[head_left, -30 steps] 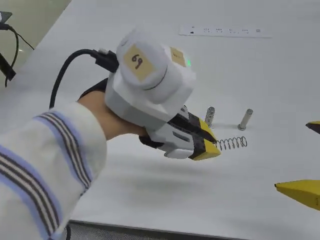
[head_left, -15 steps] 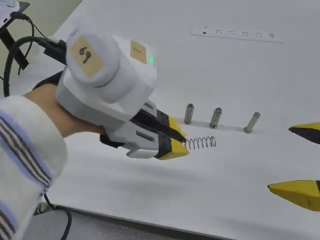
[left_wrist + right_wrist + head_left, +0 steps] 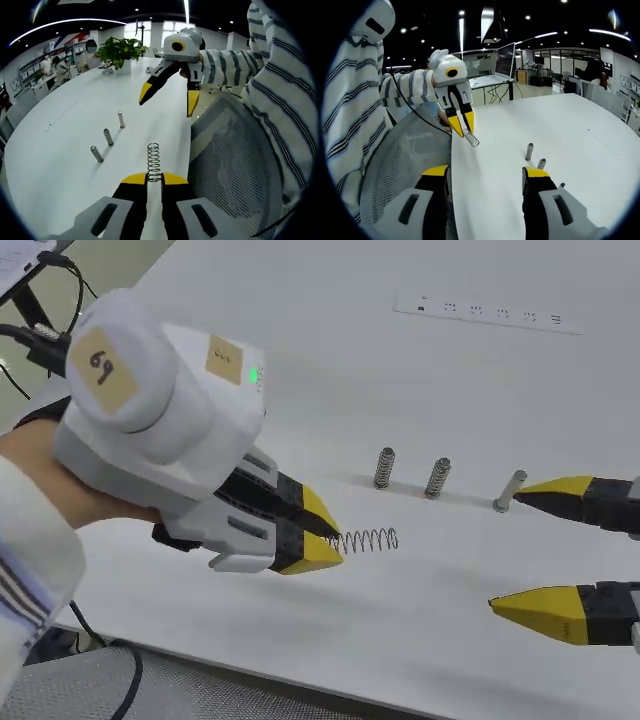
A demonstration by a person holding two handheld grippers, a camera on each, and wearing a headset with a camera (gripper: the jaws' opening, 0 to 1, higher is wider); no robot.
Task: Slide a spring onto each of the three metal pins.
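Nearest: L gripper [image 3: 325, 540] in the person's hand, striped sleeve [image 3: 35, 570] behind it. Jaws nearly closed, pinching one end of a loose spring [image 3: 368, 539]. Rest of the spring sticks straight out past the yellow tips, roughly level. Can't tell if the free end touches the tabletop [image 3: 330, 360].

L gripper view: same grip. Tips [image 3: 154, 176] squeeze the spring's near end, coil [image 3: 154, 160] runs straight ahead.

R gripper [image 3: 506, 550] comes in from the right edge, jaws wide apart, nothing between them. R gripper view: own jaws [image 3: 485, 172] spread wide, L gripper [image 3: 462, 125] opposite with the spring [image 3: 471, 137] hanging off its tips.

Vs 0.5 s ago (camera shifted, so judged against the pins): R gripper is further in, and its upper tip now sits just beside the bare pin. Spring lies a bit further back from the pin row toward the L side. Grip on it unchanged.

Beyond the spring: row of 3 upright pins. Two carry springs already, the left pin [image 3: 384, 468] and the mid pin [image 3: 437, 478]. The bare pin [image 3: 509, 491] is at the right end. The held spring lies in front of the row, its free end near the left pin, apart from the bare pin.

Far: white power strip [image 3: 490, 315] flat on the tabletop.
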